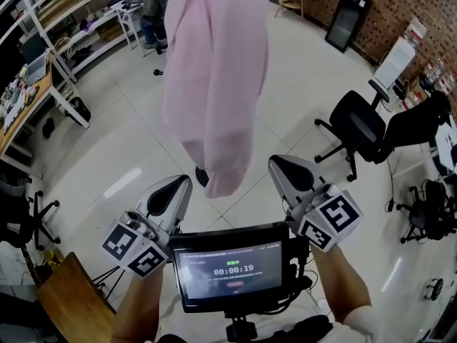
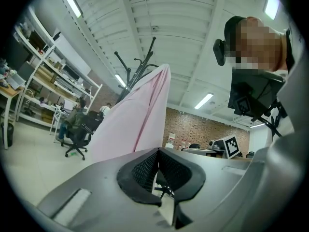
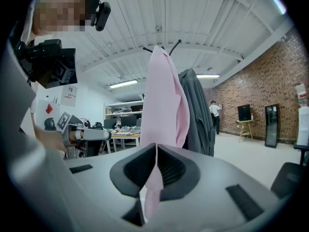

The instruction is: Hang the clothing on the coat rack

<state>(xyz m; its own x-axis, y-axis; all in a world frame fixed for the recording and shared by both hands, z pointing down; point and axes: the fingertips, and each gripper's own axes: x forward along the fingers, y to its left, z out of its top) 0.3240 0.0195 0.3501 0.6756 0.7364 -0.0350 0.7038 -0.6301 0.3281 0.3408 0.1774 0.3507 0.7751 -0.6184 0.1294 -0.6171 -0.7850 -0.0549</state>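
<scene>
A long pink garment [image 1: 214, 70] hangs from the coat rack and ends just above the floor between my two grippers. In the left gripper view the pink garment [image 2: 135, 124] drapes from the dark hooks of the coat rack [image 2: 140, 64]. In the right gripper view the pink garment [image 3: 164, 105] hangs beside a grey garment [image 3: 198, 110] on the same rack. My left gripper [image 1: 183, 183] [image 2: 158, 151] is shut and holds nothing. My right gripper [image 1: 275, 163] [image 3: 155, 146] is also shut, a little apart from the cloth, which shows behind its jaws.
A black office chair [image 1: 360, 131] stands on the white floor at right. Desks and shelving [image 1: 43, 48] line the left side, with a seated person [image 1: 153, 6] at the back. A small screen [image 1: 232, 266] sits between my hands. A wooden chair [image 1: 71, 299] is at lower left.
</scene>
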